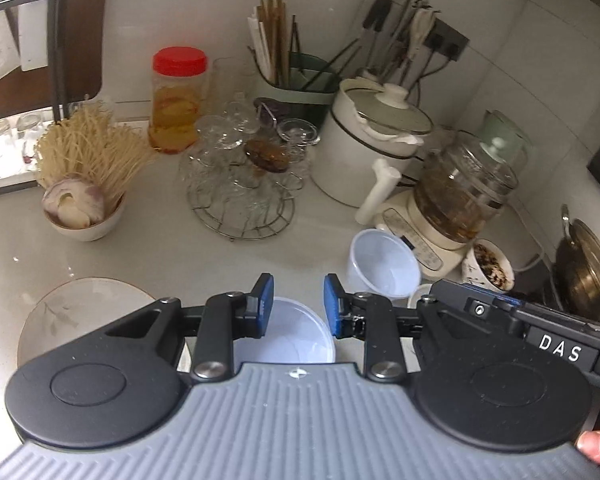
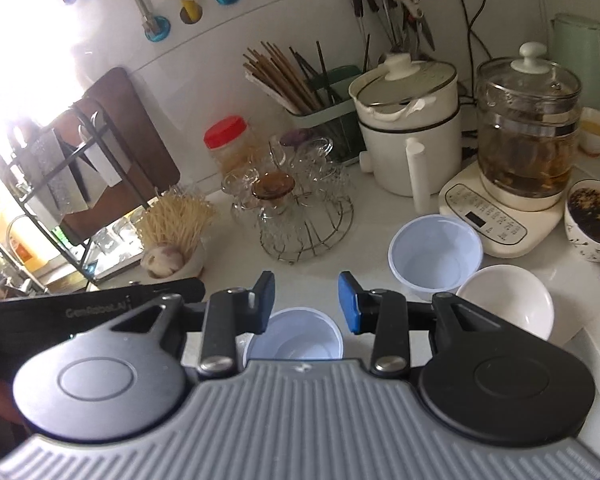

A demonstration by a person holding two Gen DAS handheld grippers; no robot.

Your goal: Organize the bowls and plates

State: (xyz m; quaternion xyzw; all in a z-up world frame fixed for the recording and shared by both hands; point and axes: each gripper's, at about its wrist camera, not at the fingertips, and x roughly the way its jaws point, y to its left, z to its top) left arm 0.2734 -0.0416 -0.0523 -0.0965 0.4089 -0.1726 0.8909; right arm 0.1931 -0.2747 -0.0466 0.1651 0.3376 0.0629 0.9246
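Observation:
My left gripper (image 1: 298, 304) is open and empty above a clear plastic bowl (image 1: 296, 338) on the counter. A second clear plastic bowl (image 1: 382, 264) stands behind it to the right. A flowered plate (image 1: 72, 316) lies at the left. My right gripper (image 2: 306, 302) is open and empty over the near plastic bowl (image 2: 296, 340). The second plastic bowl (image 2: 436, 252) and a white ceramic bowl (image 2: 508, 304) sit to its right. The left gripper's body shows at the left of the right wrist view.
A bowl of noodles and garlic (image 1: 82, 184), a wire rack of glasses (image 1: 244, 176), a red-lidded jar (image 1: 178, 100), a white pot (image 1: 372, 140), a glass kettle (image 1: 460, 196), a chopstick holder (image 1: 296, 76), a cup of tea leaves (image 2: 594, 216) and a pan lid (image 1: 588, 268) crowd the counter.

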